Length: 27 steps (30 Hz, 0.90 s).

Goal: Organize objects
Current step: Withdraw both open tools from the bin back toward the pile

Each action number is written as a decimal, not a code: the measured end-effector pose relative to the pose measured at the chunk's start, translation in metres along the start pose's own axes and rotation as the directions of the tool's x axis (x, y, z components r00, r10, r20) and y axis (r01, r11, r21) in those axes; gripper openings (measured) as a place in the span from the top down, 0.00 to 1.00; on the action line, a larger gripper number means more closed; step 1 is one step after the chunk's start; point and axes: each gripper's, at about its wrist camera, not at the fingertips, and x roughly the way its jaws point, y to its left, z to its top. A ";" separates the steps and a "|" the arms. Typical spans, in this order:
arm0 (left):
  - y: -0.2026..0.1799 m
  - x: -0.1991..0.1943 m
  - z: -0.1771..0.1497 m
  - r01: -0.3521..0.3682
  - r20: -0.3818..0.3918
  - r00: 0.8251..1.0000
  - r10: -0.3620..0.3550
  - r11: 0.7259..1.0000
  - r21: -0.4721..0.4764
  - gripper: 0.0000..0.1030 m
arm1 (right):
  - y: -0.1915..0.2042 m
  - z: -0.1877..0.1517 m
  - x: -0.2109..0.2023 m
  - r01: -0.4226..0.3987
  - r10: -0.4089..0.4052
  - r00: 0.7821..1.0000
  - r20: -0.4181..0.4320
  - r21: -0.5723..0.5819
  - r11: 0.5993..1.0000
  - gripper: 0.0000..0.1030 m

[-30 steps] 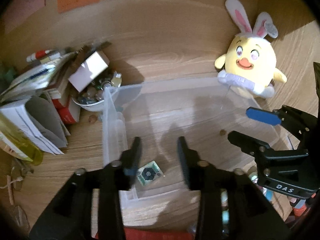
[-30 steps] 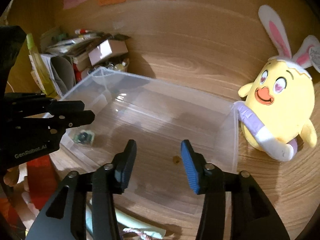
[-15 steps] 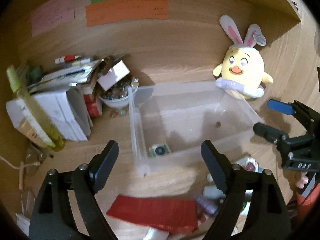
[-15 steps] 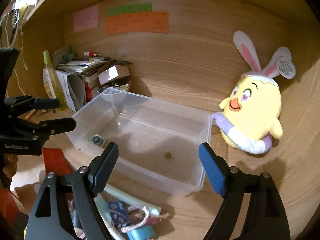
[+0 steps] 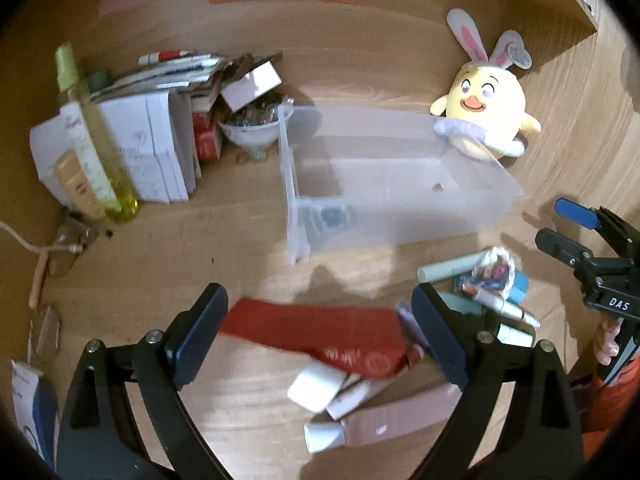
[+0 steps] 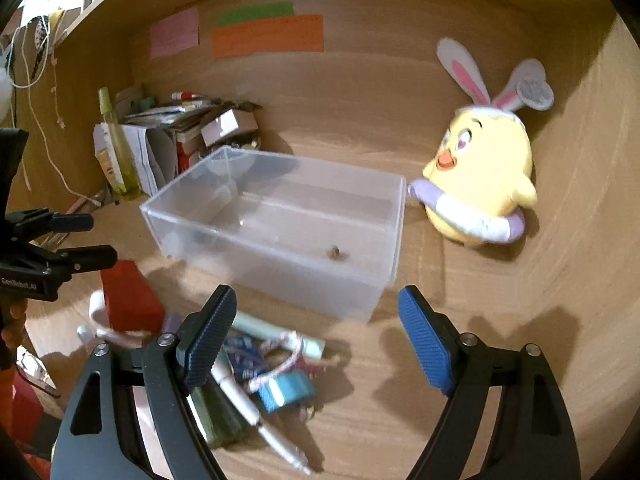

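A clear, hard-walled plastic bin (image 6: 280, 228) sat on the wood-grain desk (image 6: 460, 360), with a soft yellow plush chick (image 6: 480, 184) touching its far right corner. The left gripper (image 5: 320, 332) gaped wide and empty above a flat red packet (image 5: 316, 334). The right gripper (image 6: 316, 336) was likewise wide open, empty, with the bin just beyond its ribbed blue pads (image 6: 426, 344) and a jumble of pens and tape (image 6: 264, 376) below.
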 end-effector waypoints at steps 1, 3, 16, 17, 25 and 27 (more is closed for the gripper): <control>0.000 0.000 -0.003 0.002 -0.003 1.000 -0.002 1.000 -0.002 0.09 | -0.001 -0.004 0.000 0.001 -0.001 1.000 -0.007 0.008 1.000 0.22; -0.001 -0.001 -0.010 0.008 -0.010 1.000 -0.008 1.000 -0.003 0.09 | -0.005 -0.013 0.001 -0.002 0.003 1.000 -0.024 0.034 0.999 0.22; 0.000 0.010 -0.048 -0.041 -0.081 0.996 0.046 0.997 0.062 0.08 | -0.023 -0.051 0.007 -0.029 0.050 0.991 -0.122 0.166 0.986 0.22; -0.001 0.012 -0.049 -0.044 -0.086 0.995 0.050 0.997 0.068 0.08 | -0.023 -0.052 0.007 -0.032 0.054 0.991 -0.126 0.171 0.985 0.22; -0.011 0.028 -0.042 -0.128 -0.078 0.987 0.144 0.976 0.176 0.08 | -0.018 -0.056 0.016 -0.060 0.087 0.986 -0.144 0.183 0.981 0.22; -0.015 0.030 -0.038 -0.134 -0.074 0.986 0.151 0.970 0.204 0.08 | -0.018 -0.056 0.020 -0.064 0.093 0.985 -0.147 0.188 0.980 0.22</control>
